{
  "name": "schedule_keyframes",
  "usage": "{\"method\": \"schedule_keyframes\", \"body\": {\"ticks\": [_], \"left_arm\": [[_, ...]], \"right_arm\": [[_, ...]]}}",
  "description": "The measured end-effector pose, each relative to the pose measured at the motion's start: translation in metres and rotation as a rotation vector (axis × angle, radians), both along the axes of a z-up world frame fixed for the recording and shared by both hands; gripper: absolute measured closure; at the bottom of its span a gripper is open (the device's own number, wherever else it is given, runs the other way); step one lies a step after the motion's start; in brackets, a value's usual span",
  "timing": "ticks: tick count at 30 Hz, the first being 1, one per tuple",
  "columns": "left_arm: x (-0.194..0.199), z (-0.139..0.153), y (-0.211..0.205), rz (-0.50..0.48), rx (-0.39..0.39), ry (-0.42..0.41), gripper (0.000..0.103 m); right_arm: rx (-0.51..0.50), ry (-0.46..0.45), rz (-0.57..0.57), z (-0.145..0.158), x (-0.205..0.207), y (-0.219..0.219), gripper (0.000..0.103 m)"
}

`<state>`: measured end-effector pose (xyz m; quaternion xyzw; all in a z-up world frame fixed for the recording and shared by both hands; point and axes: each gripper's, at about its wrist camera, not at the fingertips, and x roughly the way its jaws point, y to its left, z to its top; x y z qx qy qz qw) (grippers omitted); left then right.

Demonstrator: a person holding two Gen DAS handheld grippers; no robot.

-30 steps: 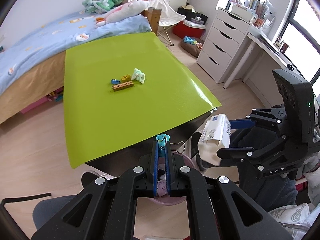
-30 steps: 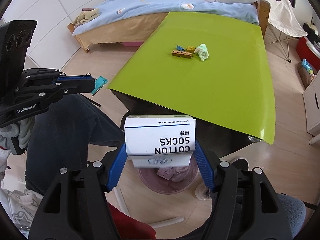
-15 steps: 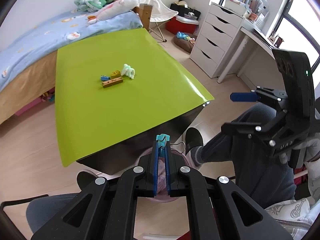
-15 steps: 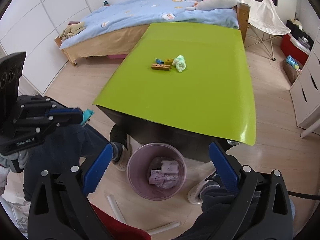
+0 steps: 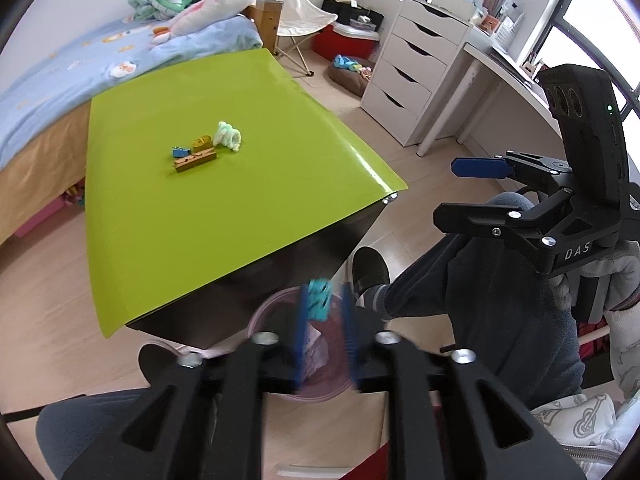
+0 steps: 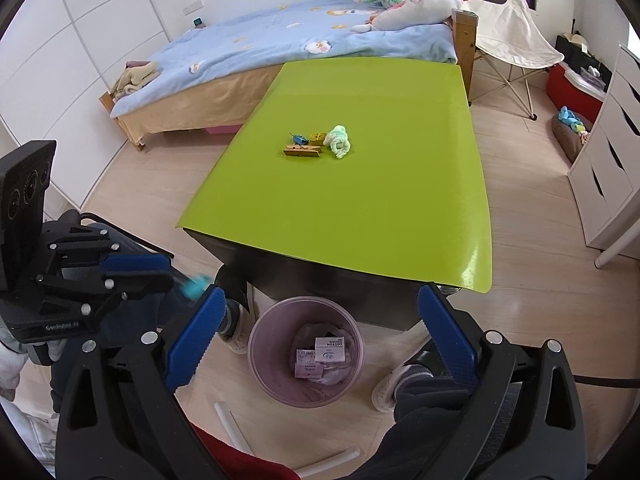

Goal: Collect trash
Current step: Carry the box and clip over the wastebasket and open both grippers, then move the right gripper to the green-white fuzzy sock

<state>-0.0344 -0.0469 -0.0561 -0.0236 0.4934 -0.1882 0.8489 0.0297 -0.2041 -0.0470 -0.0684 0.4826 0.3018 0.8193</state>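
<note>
Lying in the bin (image 6: 306, 350), the sock pack (image 6: 330, 349) rests on paper scraps, just off the table's (image 6: 360, 200) near edge. Left gripper (image 5: 325, 312) hovers above the bin, fingers parted, teal scrap (image 5: 319, 299) blurred between them. Right gripper (image 6: 316, 336) gapes wide, empty, with bare floor around the bin.

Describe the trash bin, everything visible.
The trash bin is a round, open-topped pail of translucent pinkish-purple plastic, no lid. It stands upright on the wood floor just in front of the green table's near edge, between the person's feet. Inside lie a white box printed COTTON SOCKS, some paper tags and crumpled pale wrapping. The right gripper hangs open above it. Nothing visibly touches its rim.
</note>
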Motion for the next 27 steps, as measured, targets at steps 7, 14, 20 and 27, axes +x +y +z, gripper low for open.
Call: {"method": "schedule_keyframes", "body": {"ticks": [7,14,20,27], "left_arm": [[0.002,0.003,0.011,0.076,0.011,-0.045,0.016],[0.005,0.006,0.028,0.188,0.053,-0.104,0.009],[0.011,0.013,0.038,0.231,0.043,-0.135,0.009],[0.025,0.016,0.048,0.260,0.059,-0.152,0.008]], "right_arm": [[0.005,0.001,-0.005,0.000,0.001,-0.001,0.006],[0.012,-0.003,-0.004,0.000,0.001,0.003,0.005],[0.021,-0.006,0.004,0.002,0.005,0.008,0.005],[0.036,-0.005,0.014,0.004,0.021,0.018,0.005]]}}
